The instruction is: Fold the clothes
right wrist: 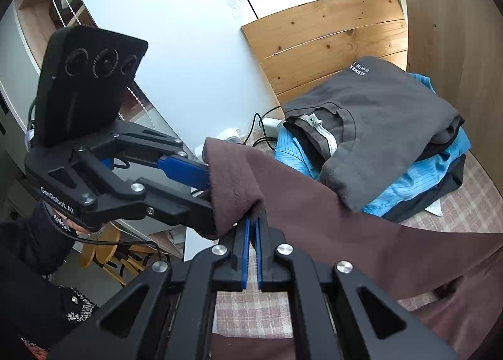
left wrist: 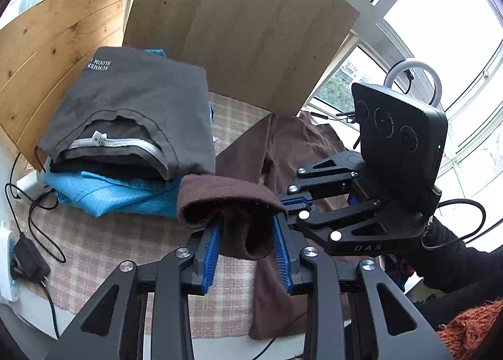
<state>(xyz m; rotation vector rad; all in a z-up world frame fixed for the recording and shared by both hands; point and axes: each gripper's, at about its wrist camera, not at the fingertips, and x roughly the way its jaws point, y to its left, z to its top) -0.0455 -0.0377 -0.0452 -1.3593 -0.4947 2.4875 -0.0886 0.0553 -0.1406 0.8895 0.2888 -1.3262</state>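
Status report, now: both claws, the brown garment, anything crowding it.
Right claw shut on brown garment. Left claw partly open, same garment's cuff draped over its fingers. Folded stack lies close beside, grey shirt on top.

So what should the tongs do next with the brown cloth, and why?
Probably slide the left tongs out of the brown cloth. Their fingers sit apart inside its folded end, not pinching it, while the right tongs are shut on that end. Then the right tongs could lay it flat beside the folded pile.
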